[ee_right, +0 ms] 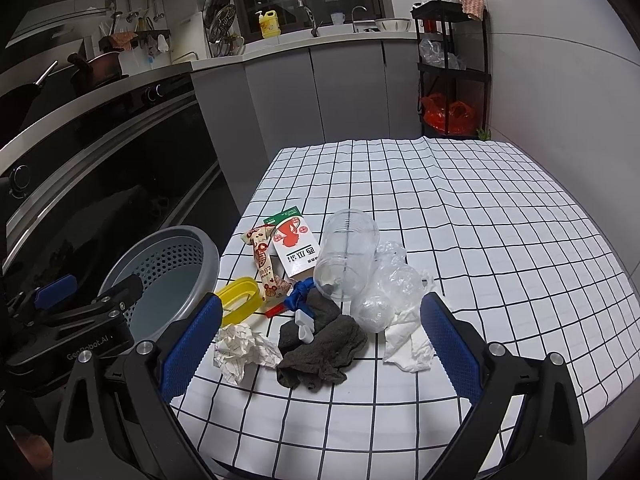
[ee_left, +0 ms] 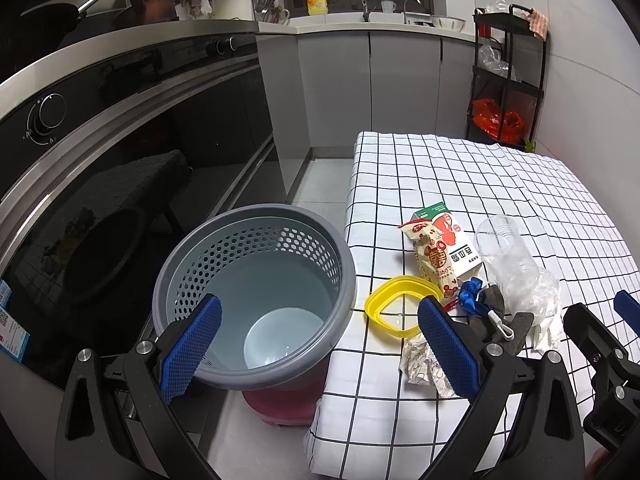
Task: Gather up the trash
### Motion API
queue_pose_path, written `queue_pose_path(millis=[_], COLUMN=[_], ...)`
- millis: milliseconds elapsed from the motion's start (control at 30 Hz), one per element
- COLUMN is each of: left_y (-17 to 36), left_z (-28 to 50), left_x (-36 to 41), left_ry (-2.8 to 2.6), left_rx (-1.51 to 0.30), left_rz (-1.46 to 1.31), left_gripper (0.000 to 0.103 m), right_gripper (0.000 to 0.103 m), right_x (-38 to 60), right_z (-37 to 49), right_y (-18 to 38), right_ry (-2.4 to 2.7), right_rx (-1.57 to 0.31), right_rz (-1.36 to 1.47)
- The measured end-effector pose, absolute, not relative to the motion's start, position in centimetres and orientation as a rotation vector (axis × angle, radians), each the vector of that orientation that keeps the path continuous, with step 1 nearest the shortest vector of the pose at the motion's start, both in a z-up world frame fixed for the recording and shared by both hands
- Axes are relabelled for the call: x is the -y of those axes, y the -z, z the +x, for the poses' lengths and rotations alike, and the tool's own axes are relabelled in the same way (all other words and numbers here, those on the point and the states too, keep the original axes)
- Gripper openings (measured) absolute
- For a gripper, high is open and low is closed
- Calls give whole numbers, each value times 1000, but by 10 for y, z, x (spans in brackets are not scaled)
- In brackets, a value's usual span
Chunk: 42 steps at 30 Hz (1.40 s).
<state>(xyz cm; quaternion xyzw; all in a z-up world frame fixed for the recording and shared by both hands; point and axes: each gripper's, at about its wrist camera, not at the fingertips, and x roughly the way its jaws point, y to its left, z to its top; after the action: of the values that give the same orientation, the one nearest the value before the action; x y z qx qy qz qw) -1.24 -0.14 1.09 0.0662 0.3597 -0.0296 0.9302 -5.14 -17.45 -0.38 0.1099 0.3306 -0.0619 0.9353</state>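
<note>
Checked tablecloth (ee_right: 440, 208), trash pile (ee_right: 320, 320) between spread right tool (ee_right: 320, 344), left tool (ee_left: 316, 344) spread over bin (ee_left: 256, 240)

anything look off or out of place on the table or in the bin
One oddity: a white bowl sits at the bottom of the grey bin, intact and not obvious trash. On the table, the clear plastic cup lies tipped on its side among the litter; nothing has spilled.

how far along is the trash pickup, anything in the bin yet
Barely started. Done: one white bowl lies in the grey bin. In hand: nothing; both grippers are open. Left on the table: carton, clear cup, yellow ring, crumpled paper, grey cloth.
</note>
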Motion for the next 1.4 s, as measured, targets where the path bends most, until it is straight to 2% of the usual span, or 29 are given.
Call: queue_pose_path(millis=[1400], left_y=[-11], left_z=[-11], left_x=[-1], left_ry=[60], left_rx=[-726], left_rz=[128], left_gripper=[97], right_gripper=[95], right_x=[175], right_z=[-51], right_y=[4], right_ry=[128], right_rx=[-674], right_rz=[221])
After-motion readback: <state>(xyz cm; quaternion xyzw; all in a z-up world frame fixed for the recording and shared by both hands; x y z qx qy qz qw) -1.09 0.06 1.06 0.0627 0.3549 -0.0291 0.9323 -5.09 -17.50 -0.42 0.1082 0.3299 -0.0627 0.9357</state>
